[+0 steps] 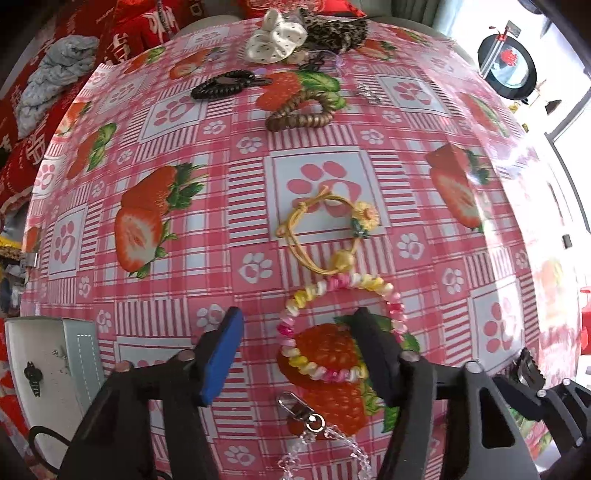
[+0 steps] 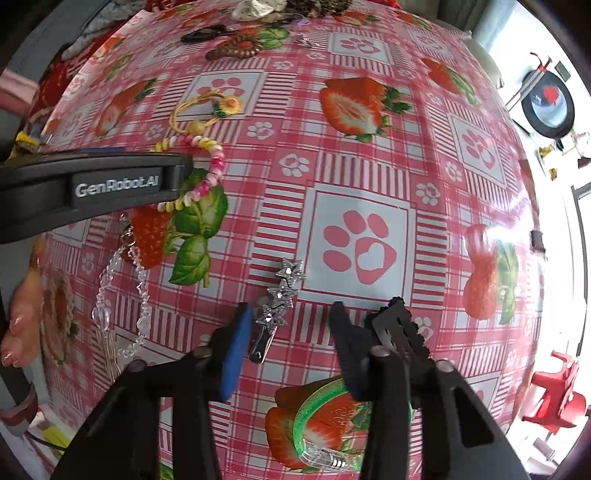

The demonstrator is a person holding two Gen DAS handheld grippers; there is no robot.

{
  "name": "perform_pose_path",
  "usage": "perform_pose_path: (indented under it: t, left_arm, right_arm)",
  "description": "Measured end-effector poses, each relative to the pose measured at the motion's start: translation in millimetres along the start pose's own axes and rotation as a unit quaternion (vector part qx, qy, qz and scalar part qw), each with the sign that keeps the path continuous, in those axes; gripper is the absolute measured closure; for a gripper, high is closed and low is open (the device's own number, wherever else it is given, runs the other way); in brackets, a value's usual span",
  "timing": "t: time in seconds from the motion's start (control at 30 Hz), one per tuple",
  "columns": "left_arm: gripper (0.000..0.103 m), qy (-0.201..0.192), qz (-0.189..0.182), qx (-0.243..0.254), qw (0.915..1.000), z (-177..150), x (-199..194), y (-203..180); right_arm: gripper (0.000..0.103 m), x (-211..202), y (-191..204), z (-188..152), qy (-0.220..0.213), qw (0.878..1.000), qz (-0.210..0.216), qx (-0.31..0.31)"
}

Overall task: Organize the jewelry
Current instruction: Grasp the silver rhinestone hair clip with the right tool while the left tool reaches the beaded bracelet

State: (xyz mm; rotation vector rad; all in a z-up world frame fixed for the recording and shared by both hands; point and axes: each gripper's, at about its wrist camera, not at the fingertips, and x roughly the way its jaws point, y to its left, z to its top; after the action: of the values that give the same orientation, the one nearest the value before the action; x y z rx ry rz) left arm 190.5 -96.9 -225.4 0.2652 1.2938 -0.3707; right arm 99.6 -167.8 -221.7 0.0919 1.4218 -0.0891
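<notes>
Left wrist view. Left claw [image 1: 295, 332]: fingers spread apart, gripping nothing, low over the worktop [image 1: 424, 258] with its strawberry-and-paw-print cloth. Its black finger [image 1: 369, 343] sits inside the ring of the pink, yellow and white coil bracelet [image 1: 341, 325]; its blue-padded finger [image 1: 225, 354] sits outside it. Yellow cord bracelet with crochet flower [image 1: 325, 225]: just beyond, touching the coil bracelet's far edge. Clear bead chain with metal clasp [image 1: 306, 421]: nearest the camera. Brown coil tie [image 1: 299, 114], black coil tie [image 1: 221, 86], white scrunchie [image 1: 277, 38], leopard scrunchie [image 1: 336, 26]: far edge. White jewelry box [image 1: 51, 365]: open, at the left.

Right wrist view. Right claw [image 2: 290, 321]: fingers apart, empty. Silver star hair clip [image 2: 275, 306]: lying flat between them, just beside the blue pad [image 2: 236, 350]. Black scalloped clip [image 2: 400, 328]: just outside the black finger [image 2: 347, 339]. Green glitter clip [image 2: 321, 443]: below, near the camera.
</notes>
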Motion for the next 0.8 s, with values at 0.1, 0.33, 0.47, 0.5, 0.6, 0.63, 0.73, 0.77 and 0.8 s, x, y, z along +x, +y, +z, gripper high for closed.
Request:
perform_pose_path:
  t: [0.1,0.33,0.47,0.5,0.6,0.63,0.73,0.77,0.8]
  left_arm:
    - [0.067,-0.001,-0.006,0.004,1.0,-0.4,-3.4,-3.6]
    - [0.086,0.001,-0.041,-0.023,0.9989,-3.9,-11.7,9.6]
    - [0.086,-0.013,-0.054,-0.031,0.998,-7.4,-26.9,17.4]
    - [0.086,-0.017,-0.058,-0.033,0.9976,-8.1,-31.6,20.0]
    - [0.086,-0.028,-0.065,-0.039,0.9967,-11.3,-44.9,24.5]
    - [0.086,-0.032,-0.067,-0.041,0.9964,-14.5,-50.9,25.4]
    - [0.086,-0.042,-0.071,-0.05,0.9953,-18.3,-63.5,33.8]
    - [0.086,-0.045,-0.073,-0.053,0.9949,-19.2,-67.0,37.1]
    - [0.086,-0.048,-0.075,-0.059,0.9943,-22.1,-72.2,41.9]
  right_arm:
    - [0.08,-0.9,2.1,0.8,0.001,1.0,0.002,-0.007]
    - [0.085,-1.7,-1.2,2.2,0.002,1.0,0.007,-0.002]
    - [0.085,-6.9,-12.9,3.5,-0.006,0.999,0.03,0.016]
    - [0.085,-9.2,-15.0,4.5,-0.008,0.999,0.035,0.02]
    - [0.085,-17.8,-19.5,7.9,-0.015,0.998,0.051,0.03]
    - [0.085,-20.6,-20.3,9.8,-0.017,0.998,0.056,0.033]
    - [0.085,-29.1,-23.9,17.5,-0.024,0.997,0.065,0.038]
    - [0.085,-31.5,-23.1,19.2,-0.026,0.997,0.067,0.04]
    - [0.085,-34.3,-20.1,20.9,-0.027,0.996,0.071,0.041]
